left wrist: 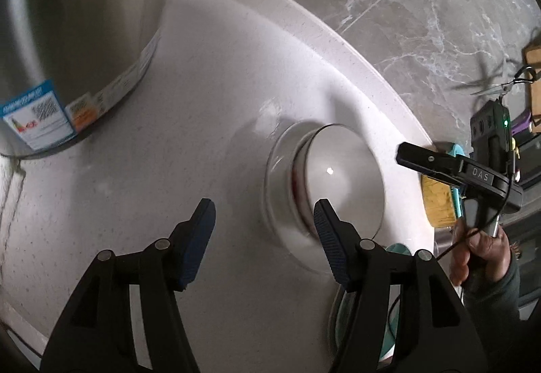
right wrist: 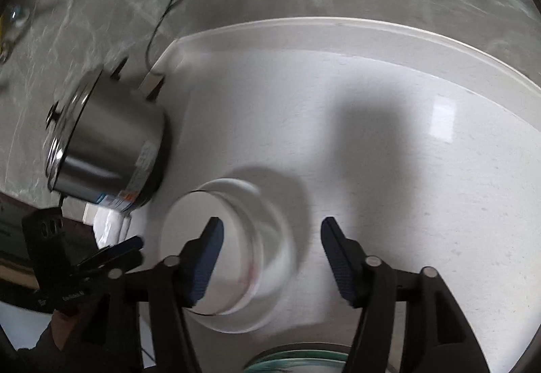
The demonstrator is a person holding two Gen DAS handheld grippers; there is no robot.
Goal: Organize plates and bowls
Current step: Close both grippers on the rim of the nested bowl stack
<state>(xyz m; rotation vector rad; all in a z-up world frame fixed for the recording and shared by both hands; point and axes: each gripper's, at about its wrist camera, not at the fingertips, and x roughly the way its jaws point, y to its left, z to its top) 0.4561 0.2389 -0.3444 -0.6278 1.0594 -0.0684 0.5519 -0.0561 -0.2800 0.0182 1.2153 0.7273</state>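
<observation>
A stack of bowls, a white bowl nested in a clear glass one, stands on the white counter. My left gripper hangs open just in front of it; the stack lies off its right fingertip and nothing is between the pads. In the right wrist view the same stack of bowls sits by the left fingertip of my open right gripper, with only bare counter in the gap. A teal and glass plate stack shows at the bottom edge, as does the plate stack in the left view.
A steel pot with a label stands at the left; the same lidded pot has a cable behind it. A grey marble wall backs the counter. A yellow sponge and scissors lie to the right.
</observation>
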